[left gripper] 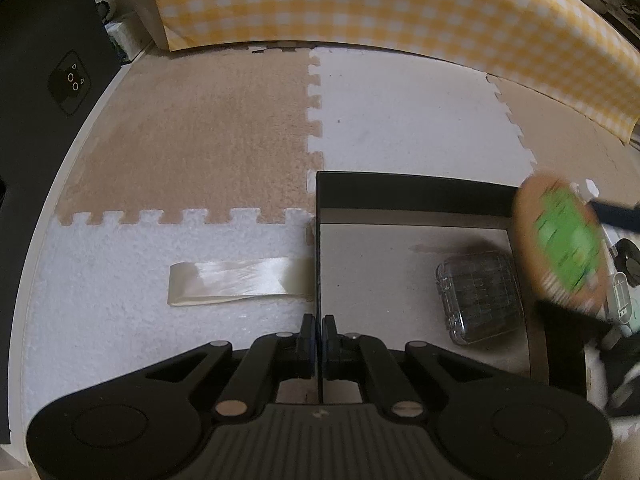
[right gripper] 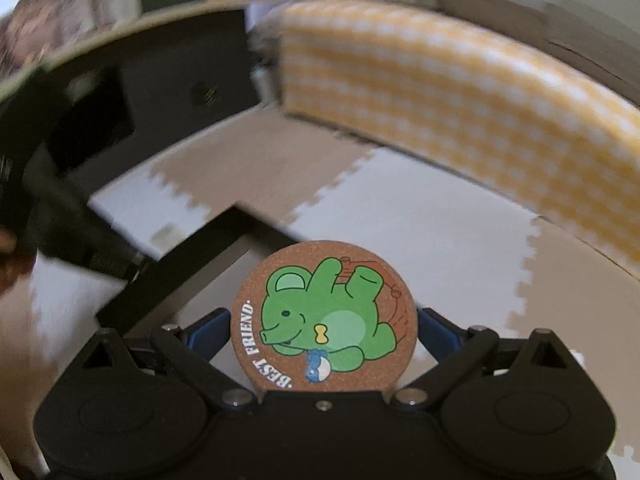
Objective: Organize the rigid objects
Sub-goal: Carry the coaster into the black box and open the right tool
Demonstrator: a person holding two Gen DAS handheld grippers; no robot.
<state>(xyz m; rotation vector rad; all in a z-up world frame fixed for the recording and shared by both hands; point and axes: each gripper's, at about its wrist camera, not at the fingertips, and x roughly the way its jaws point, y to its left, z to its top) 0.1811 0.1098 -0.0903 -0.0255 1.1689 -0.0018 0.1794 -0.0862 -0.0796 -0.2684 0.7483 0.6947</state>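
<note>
Left gripper (left gripper: pixel 318 330) is clenched on the thin black wall of the open box (left gripper: pixel 318 240), steadying it on the foam mat (left gripper: pixel 200 128); a ribbon strip (left gripper: pixel 236 280) lies just outside. Inside the box rests a clear plastic case (left gripper: pixel 480 296). Right gripper (right gripper: pixel 324 332) grasps the round cork coaster (right gripper: pixel 324 316) by its edges, above the box. Held only at its rim, the coaster could twist loose or land on the case.

In the left wrist view the coaster (left gripper: pixel 560 246) was smeared by blur, its print unreadable, and the right gripper (left gripper: pixel 612 216) behind it was cut by the edge. The box (left gripper: pixel 416 196) hid the ribbon's (left gripper: pixel 240 282) right end.
</note>
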